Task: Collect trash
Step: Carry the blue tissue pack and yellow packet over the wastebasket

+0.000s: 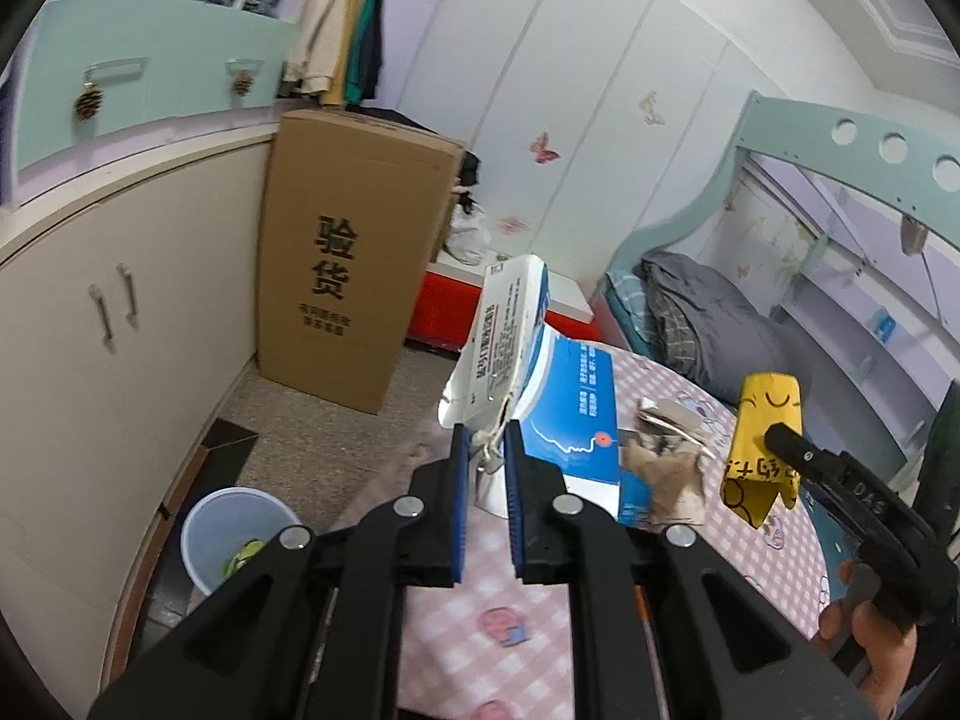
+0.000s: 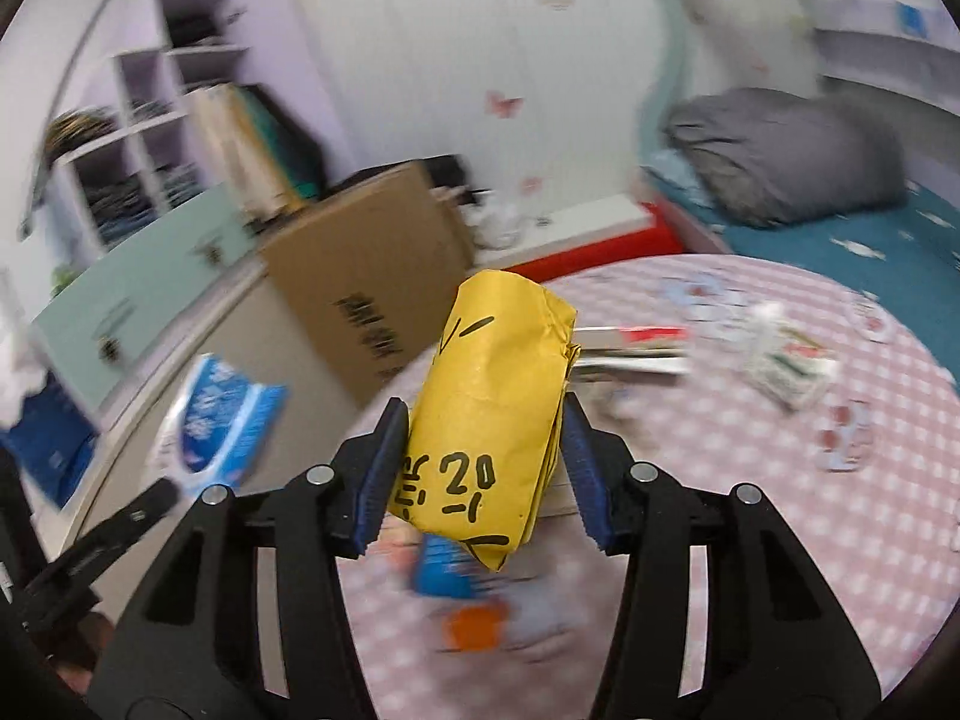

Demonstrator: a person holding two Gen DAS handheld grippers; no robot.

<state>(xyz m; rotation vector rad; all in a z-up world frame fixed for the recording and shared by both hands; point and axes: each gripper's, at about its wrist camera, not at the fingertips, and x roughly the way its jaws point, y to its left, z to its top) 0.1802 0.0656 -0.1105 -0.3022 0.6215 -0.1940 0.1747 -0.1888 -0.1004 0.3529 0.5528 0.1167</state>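
The left hand-held gripper (image 1: 485, 456) has its jaws drawn narrow, pinching the torn lower edge of a blue-and-white carton (image 1: 528, 372); the carton rises upright ahead of the fingertips, one flap tilted away above them, lifted over the near edge of the bench (image 1: 480, 630), which wears a pink checked cloth; below and to the left of this gripper, on the floor, stands a pale blue bin (image 1: 231, 534) with something green at its bottom; beyond the bin stands a tall cardboard box (image 1: 354, 276) against the cream cabinets; just to the right of the carton, crumpled brown paper (image 1: 666, 474) lies on the cloth.

The right hand-held gripper (image 2: 483, 450) holds a folded yellow paper packet (image 2: 498, 408) marked with black pen strokes; its jaws stand at about half their spread, both blue pads pressed to the packet's sides, the packet standing up and leaning slightly left between them, clear of the bench; ahead and to the right of this gripper, more scraps (image 2: 786, 366) lie blurred on the cloth; what they are I cannot tell; far to its left the blue-and-white carton shows again, blurred; a grey quilt (image 2: 786, 156) lies on the bed beyond.
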